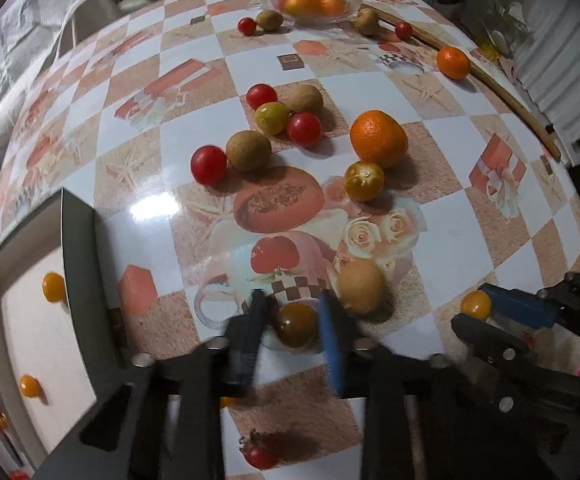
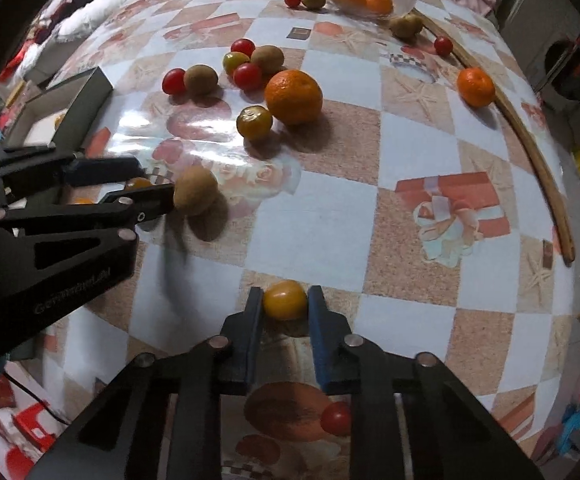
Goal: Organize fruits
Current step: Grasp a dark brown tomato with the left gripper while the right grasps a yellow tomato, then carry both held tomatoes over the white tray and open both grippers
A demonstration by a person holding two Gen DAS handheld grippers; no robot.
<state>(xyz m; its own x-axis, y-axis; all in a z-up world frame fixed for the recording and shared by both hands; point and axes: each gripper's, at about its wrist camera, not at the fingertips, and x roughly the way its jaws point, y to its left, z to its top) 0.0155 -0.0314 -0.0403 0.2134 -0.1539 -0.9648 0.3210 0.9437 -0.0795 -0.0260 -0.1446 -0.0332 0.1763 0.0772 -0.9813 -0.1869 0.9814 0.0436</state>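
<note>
Yellow-orange tomato (image 2: 285, 301) sits clamped in my right tool (image 2: 284, 306) and a darker tomato (image 1: 296, 325) in my left tool (image 1: 295, 326), both closed tight and low over the table (image 2: 410, 128). Pick step in hand; next, I judge, a lift and carry to the grey-walled box (image 1: 78, 264) at the left edge, where two yellow tomatoes lie. Glossy checked oilcloth covers the table, bedding beyond.

Left gripper (image 1: 296, 312) jaws clamped, right gripper (image 2: 285, 300) likewise, both pointing down
</note>
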